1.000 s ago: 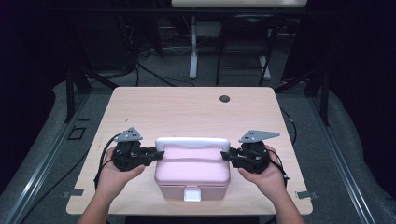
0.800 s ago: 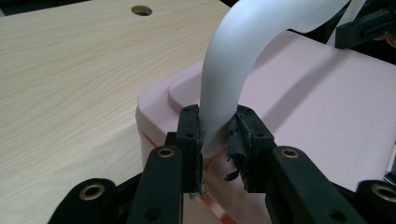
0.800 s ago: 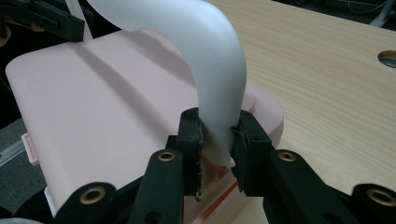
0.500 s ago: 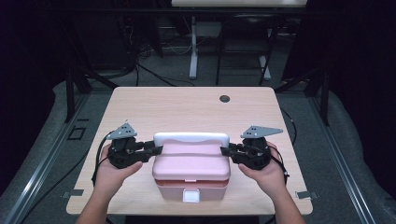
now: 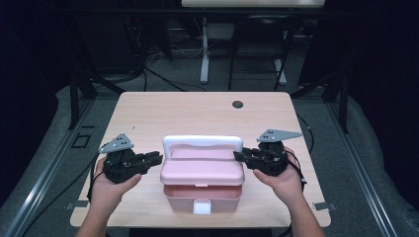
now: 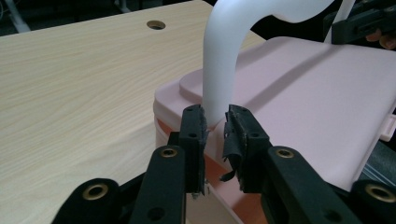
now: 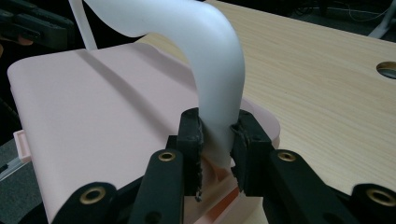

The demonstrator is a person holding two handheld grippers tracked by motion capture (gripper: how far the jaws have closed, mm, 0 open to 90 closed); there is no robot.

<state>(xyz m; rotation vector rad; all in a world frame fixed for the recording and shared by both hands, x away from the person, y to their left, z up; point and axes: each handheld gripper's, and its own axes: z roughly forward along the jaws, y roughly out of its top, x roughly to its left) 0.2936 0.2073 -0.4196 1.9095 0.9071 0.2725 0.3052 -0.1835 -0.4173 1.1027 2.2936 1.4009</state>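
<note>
The left gripper (image 6: 216, 128) has just been closing its 2 fingers (image 6: 194, 135), and they now pinch the left foot of the white handle (image 6: 224, 56) where it meets the pink box (image 6: 299, 102). The right gripper (image 7: 218, 133) clamps the handle's other foot (image 7: 215, 70) between its 2 fingers (image 7: 190, 140), both pads pressed on the plastic. In the high view the handle (image 5: 202, 143) stands upright across the box (image 5: 202, 173), with the left gripper (image 5: 157, 159) and right gripper (image 5: 238, 156) at its 2 ends. The lid (image 5: 202, 170) sits slightly raised over the base. The box rests near the front edge of the wooden table (image 5: 197, 113), a hand (image 5: 111, 185) behind each gripper.
</note>
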